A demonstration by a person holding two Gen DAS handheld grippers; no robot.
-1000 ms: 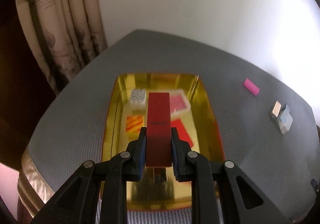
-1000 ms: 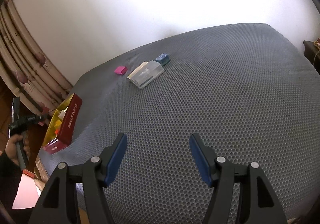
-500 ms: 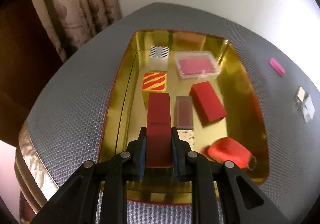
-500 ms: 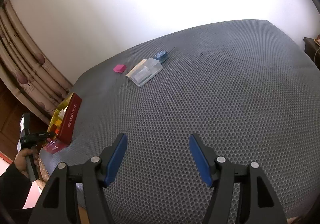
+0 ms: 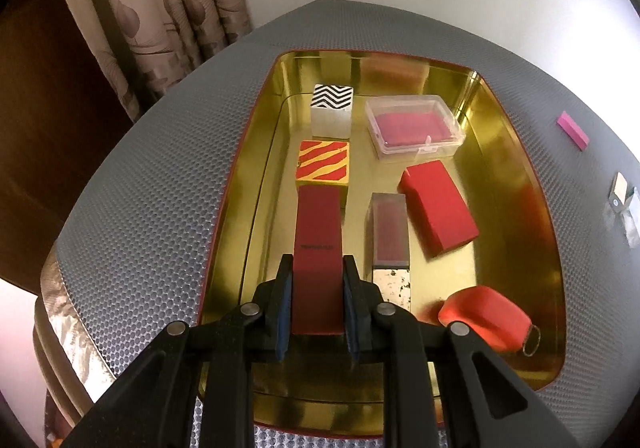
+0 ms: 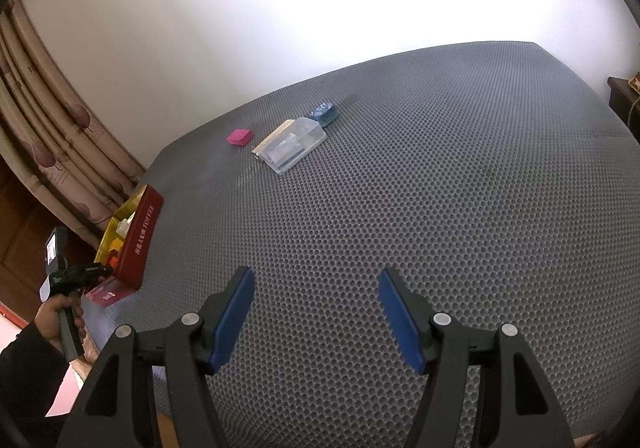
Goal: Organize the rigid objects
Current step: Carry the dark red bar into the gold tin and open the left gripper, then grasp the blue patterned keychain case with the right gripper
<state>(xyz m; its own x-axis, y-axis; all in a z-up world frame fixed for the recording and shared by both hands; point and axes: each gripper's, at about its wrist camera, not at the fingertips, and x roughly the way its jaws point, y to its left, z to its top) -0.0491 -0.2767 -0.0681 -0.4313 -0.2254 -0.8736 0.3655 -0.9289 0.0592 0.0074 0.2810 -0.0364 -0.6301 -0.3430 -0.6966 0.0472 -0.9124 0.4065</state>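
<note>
My left tool [image 5: 317, 298] pinches a long dark red box [image 5: 318, 244], held over the near left part of the gold tin [image 5: 516, 151]. The tin sits on the grey desk [image 5: 160, 199]. In it I count seven things: one zigzag box [image 5: 333, 109], one red-and-yellow striped box [image 5: 323, 166], one clear case [image 5: 414, 126] with a red pad inside, one red block [image 5: 438, 213], one clear long box [image 5: 389, 232], one red pouch [image 5: 484, 318], and an orange item at the far wall, too blurred to name. My right tool [image 6: 316, 312] is spread, holding nothing, over bare desk. Out on the desk lie three more: one pink block [image 6: 239, 137], one clear box [image 6: 290, 147], one blue piece [image 6: 323, 113].
</note>
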